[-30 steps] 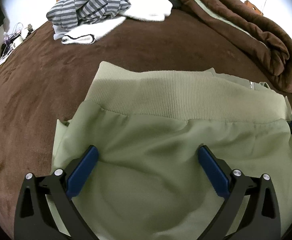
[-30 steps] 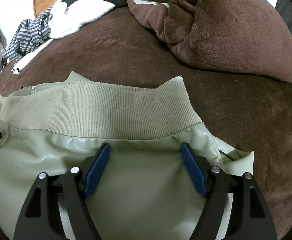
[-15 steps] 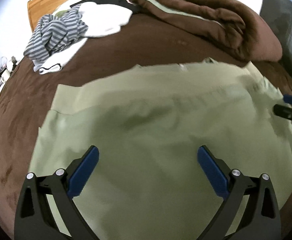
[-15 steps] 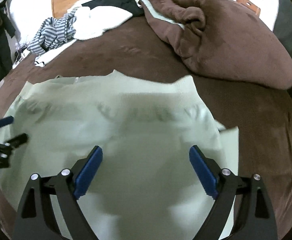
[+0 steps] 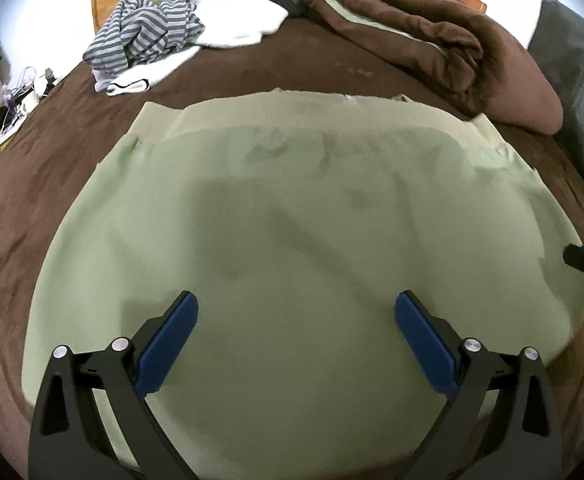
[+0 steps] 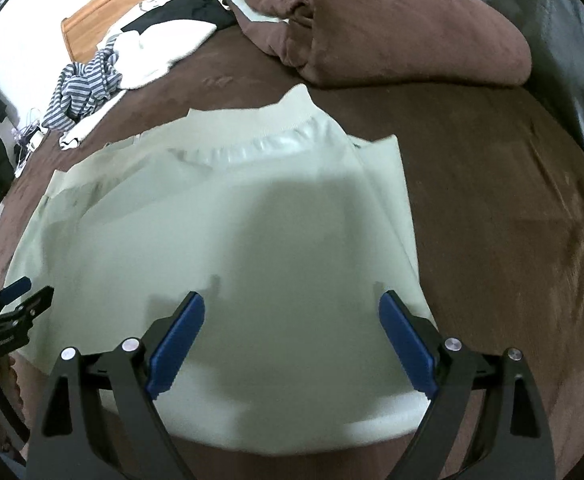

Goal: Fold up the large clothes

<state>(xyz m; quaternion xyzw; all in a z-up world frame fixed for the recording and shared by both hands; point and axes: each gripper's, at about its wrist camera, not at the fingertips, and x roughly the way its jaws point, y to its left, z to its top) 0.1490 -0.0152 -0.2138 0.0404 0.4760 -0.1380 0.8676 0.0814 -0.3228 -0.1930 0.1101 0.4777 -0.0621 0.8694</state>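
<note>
Sage-green jacket (image 5: 292, 240) lay spread flat across the brown plush bedspread (image 5: 43, 184), its ribbed hem (image 5: 283, 114) at the far edge and a folded panel showing along its right side in the right wrist view. Nearest to me, the left gripper (image 5: 296, 330) hung over the near part of the cloth with its blue pads (image 5: 167, 344) spread wide and nothing between them; the right gripper (image 6: 292, 328) hovered likewise, fingers parted and empty, over the garment's right half. To my eye the step in hand was choosing the next pair of grip points, and it would go best if both tongs took matching spots on one edge, pinching only the layers meant to travel, then carried them over evenly so the slick fabric did not skew or trap a crease. Beyond the jacket the bedspread ran on bare for a stretch. Farther off sat a striped grey top (image 5: 143, 36) tangled with white clothing (image 5: 235, 28), a bunched brown blanket (image 6: 392, 20) to the right, and a wooden headboard (image 6: 99, 16) against the wall.
</note>
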